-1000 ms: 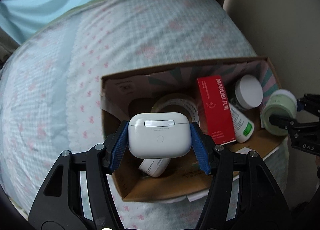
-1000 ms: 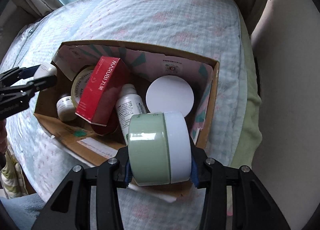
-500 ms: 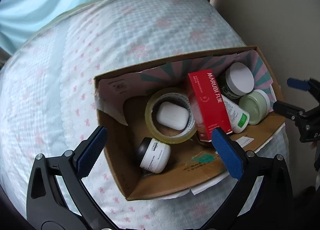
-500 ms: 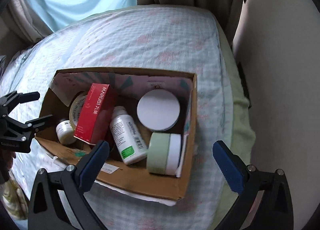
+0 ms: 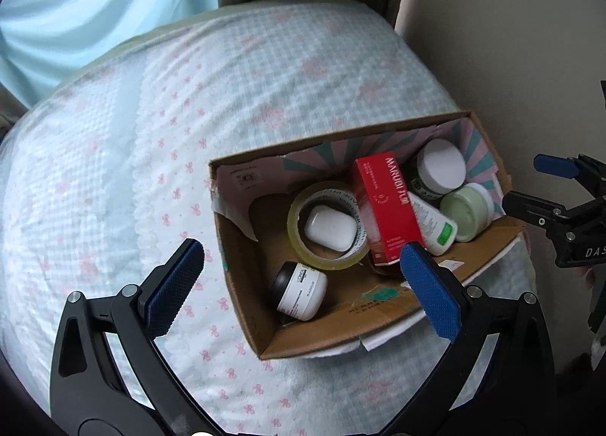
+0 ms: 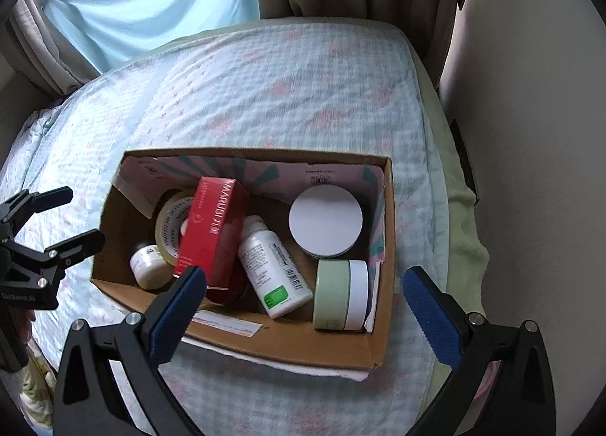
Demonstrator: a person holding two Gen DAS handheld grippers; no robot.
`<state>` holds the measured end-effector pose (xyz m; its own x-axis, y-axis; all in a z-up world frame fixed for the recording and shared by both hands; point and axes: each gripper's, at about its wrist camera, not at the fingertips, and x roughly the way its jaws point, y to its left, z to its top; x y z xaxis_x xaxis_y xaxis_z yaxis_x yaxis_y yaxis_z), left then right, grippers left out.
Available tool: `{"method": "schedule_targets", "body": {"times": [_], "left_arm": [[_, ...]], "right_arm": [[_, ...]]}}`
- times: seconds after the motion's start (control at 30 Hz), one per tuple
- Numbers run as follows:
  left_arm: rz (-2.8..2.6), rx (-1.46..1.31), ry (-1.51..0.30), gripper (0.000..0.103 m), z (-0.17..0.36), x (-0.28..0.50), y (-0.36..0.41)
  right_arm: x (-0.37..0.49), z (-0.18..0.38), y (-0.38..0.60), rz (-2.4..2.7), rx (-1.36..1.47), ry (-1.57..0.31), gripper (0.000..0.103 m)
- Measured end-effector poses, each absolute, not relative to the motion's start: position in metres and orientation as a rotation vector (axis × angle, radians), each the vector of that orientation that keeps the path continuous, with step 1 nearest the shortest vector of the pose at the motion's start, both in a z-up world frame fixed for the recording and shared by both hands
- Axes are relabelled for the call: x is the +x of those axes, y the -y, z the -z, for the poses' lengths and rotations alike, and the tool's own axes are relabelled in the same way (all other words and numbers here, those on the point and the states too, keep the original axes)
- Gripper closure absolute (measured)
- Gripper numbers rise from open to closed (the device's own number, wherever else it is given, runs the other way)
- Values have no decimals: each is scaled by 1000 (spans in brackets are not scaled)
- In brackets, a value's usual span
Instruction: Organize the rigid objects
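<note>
1. The left gripper (image 5: 301, 277) hangs empty above the box's left end, jaws spread wide.
2. In the cardboard box (image 6: 322, 350) on the bedspread (image 6: 265, 95), the white earbud case (image 5: 330, 228) lies inside the tape roll (image 5: 299, 243), beside the red carton (image 6: 210, 235).
3. At the right end, the green jar (image 6: 341, 294) lies on its side.
4. The right gripper (image 6: 305, 307) hovers there, wide open, empty.

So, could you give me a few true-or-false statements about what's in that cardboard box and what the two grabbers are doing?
1. The white earbud case lies inside the ring of the clear tape roll. True.
2. The left gripper grips the red carton. False: it is open, holding nothing.
3. The pale green jar lies on its side in the cardboard box. True.
4. The right gripper is shut. False: open.
</note>
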<state>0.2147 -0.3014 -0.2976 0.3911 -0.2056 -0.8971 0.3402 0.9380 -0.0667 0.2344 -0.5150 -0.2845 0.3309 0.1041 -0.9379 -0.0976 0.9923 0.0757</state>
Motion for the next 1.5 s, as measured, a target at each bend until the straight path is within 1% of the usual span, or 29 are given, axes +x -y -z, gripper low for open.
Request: {"method": "schedule_targets", "body": {"times": [0.1, 0.3, 0.73, 0.93, 1.13, 1.5], "left_arm": [[349, 116, -1092, 0, 280, 207, 293], [340, 73, -1021, 0, 226, 182, 259], [236, 21, -802, 0, 73, 108, 122], [169, 54, -708, 0, 21, 77, 74], [155, 11, -633, 0, -3, 40, 42], [97, -6, -553, 0, -11, 8, 27]], "right_arm": [[228, 264, 508, -113, 13, -1207, 0], [211, 210, 477, -103, 4, -1150, 0], [154, 74, 351, -87, 30, -966, 0], [128, 23, 302, -106, 45, -875, 0], [102, 2, 282, -90, 49, -805, 0], [78, -6, 270, -40, -12, -711, 0]]}}
